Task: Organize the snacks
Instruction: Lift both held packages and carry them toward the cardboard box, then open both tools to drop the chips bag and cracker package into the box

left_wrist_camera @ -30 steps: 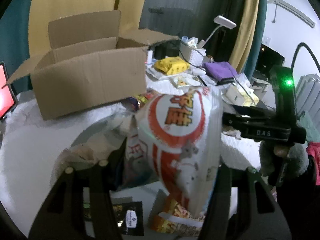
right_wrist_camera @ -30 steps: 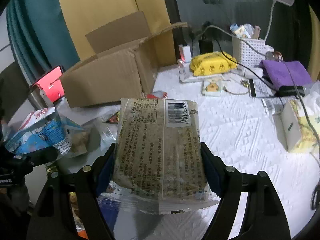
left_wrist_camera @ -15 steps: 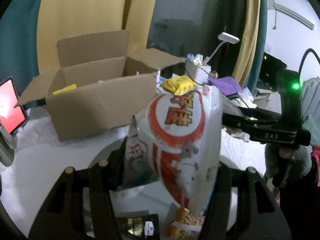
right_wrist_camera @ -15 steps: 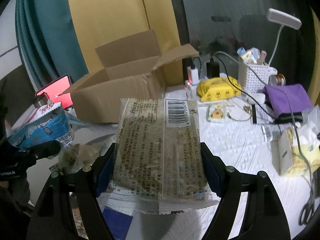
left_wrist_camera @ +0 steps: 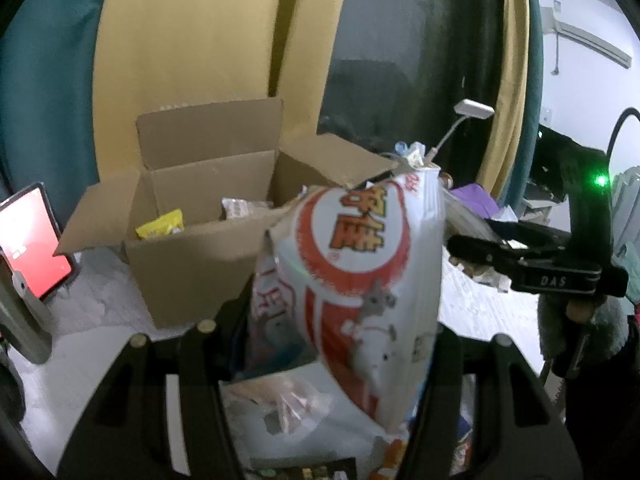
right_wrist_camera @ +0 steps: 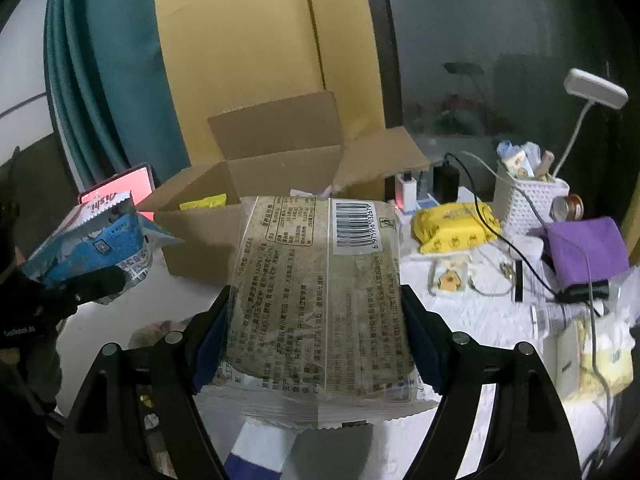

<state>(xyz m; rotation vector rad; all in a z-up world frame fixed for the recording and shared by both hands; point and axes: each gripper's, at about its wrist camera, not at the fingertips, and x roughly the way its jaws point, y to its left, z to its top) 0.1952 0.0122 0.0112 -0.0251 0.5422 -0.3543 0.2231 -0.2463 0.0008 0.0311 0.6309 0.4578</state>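
Left claw (left_wrist_camera: 336, 340) pinching red-white snack bag (left_wrist_camera: 360, 288); right claw (right_wrist_camera: 316, 320) pinching clear barcode pack (right_wrist_camera: 320, 292). Both held above desk (right_wrist_camera: 480, 320), cardboard box (left_wrist_camera: 192, 248) ahead, flaps open: likely for drop-in among snacks inside.

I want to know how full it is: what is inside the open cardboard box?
Inside the cardboard box a yellow packet leans at the left and a pale wrapped snack sits toward the back. The box floor and right side are hidden by its front wall and the held white-and-red bag.

Cardboard box (left_wrist_camera: 188, 268) contents half hidden, loose packets (left_wrist_camera: 280, 412) blurred
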